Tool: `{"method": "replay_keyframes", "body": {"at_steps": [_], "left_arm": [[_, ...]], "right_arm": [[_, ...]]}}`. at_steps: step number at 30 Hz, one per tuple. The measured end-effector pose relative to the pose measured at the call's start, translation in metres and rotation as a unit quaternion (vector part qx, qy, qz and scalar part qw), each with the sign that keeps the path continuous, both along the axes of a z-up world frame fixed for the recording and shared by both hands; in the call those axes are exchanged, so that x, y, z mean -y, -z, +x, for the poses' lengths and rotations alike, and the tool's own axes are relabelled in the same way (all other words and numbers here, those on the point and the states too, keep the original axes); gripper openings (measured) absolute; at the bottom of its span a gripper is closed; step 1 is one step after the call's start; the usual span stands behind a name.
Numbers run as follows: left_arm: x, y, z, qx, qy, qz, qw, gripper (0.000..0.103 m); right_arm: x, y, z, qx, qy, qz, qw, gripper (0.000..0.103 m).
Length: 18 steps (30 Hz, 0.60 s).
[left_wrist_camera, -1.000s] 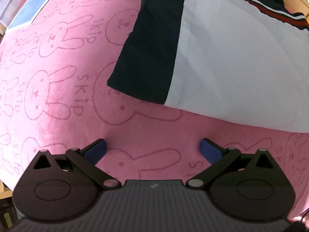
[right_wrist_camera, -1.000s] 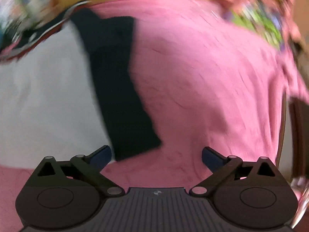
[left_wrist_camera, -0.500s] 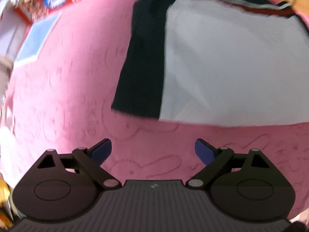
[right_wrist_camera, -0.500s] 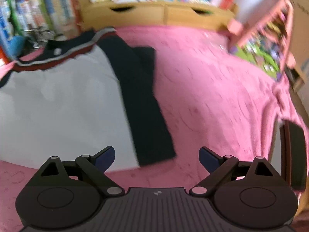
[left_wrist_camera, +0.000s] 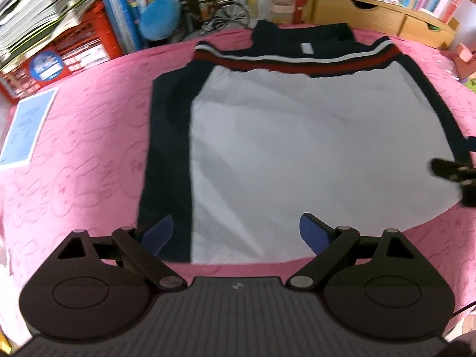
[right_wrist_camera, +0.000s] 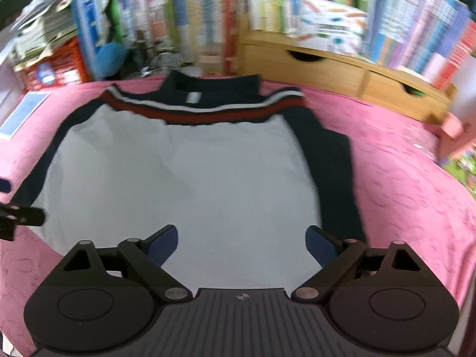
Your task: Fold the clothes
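A white shirt [left_wrist_camera: 297,148] with navy sleeves, a navy collar and a red and white stripe lies flat on the pink rabbit-print blanket [left_wrist_camera: 74,148]. Both sleeves are folded along the sides. My left gripper [left_wrist_camera: 235,233] hangs open over the shirt's near left hem, nothing between its fingers. My right gripper [right_wrist_camera: 241,242] hangs open over the near right hem of the same shirt [right_wrist_camera: 193,178]. Each gripper shows at the edge of the other's view: the right gripper [left_wrist_camera: 455,172] and the left gripper [right_wrist_camera: 17,217].
Bookshelves [right_wrist_camera: 386,29] and wooden drawers [left_wrist_camera: 380,15] stand behind the blanket. A red crate [left_wrist_camera: 59,50] with stacked papers is at the far left. A blue sheet of paper [left_wrist_camera: 26,128] lies on the blanket's left side. Pink and green toys [right_wrist_camera: 458,148] sit at the right.
Both grippers pulled back and tilted up, from near the sleeve ends at the blanket to positions over the shirt's near hem. The whole shirt and the shelves now show. Both stayed open.
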<state>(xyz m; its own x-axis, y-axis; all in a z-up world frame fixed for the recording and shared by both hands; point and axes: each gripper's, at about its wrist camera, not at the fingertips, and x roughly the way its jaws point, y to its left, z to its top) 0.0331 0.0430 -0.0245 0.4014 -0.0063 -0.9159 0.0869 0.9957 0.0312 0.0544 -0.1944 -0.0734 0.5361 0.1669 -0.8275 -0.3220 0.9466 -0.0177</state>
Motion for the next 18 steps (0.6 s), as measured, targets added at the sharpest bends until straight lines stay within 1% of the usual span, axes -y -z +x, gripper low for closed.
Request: {"method": "replay_keyframes", "body": {"at_steps": [1,2,3,4,5,6,9,11,14,18], "left_arm": [[0.002,0.000,0.001,-0.002,0.011,-0.011,0.9999,0.071],[0.006,0.000,0.002,-0.006,0.026,-0.030,0.9992,0.054],[0.008,0.001,0.005,-0.010,0.040,-0.050,0.9979,0.049],[0.011,0.002,0.008,-0.013,0.054,-0.070,0.9960,0.048],[0.015,0.002,0.010,-0.010,0.065,-0.078,0.9948,0.048],[0.018,0.002,0.014,-0.004,0.077,-0.076,0.9941,0.048],[0.030,0.003,0.033,0.018,0.104,-0.045,0.9934,0.047],[0.035,0.005,0.052,0.035,0.109,-0.033,0.9929,0.047],[0.036,0.013,0.086,0.046,0.101,-0.014,0.9938,0.047],[0.024,0.028,0.129,0.053,0.062,0.005,0.9967,0.047]], "right_arm": [[-0.008,0.003,0.001,-0.003,-0.010,-0.001,1.000,0.081],[-0.016,0.007,0.003,-0.005,-0.020,-0.003,1.000,0.077],[-0.022,0.009,0.004,-0.006,-0.028,-0.006,1.000,0.071],[-0.027,0.011,0.007,-0.004,-0.034,-0.008,0.999,0.068],[-0.032,0.012,0.011,-0.003,-0.040,-0.010,0.999,0.067],[-0.036,0.013,0.014,-0.001,-0.046,-0.012,0.999,0.062],[-0.040,0.010,0.033,0.019,-0.036,0.001,0.999,0.058],[-0.038,0.013,0.049,0.025,-0.028,0.008,0.999,0.058],[-0.029,0.023,0.070,0.021,-0.016,0.015,1.000,0.058],[-0.017,0.036,0.099,0.015,0.000,0.025,1.000,0.058]]}}
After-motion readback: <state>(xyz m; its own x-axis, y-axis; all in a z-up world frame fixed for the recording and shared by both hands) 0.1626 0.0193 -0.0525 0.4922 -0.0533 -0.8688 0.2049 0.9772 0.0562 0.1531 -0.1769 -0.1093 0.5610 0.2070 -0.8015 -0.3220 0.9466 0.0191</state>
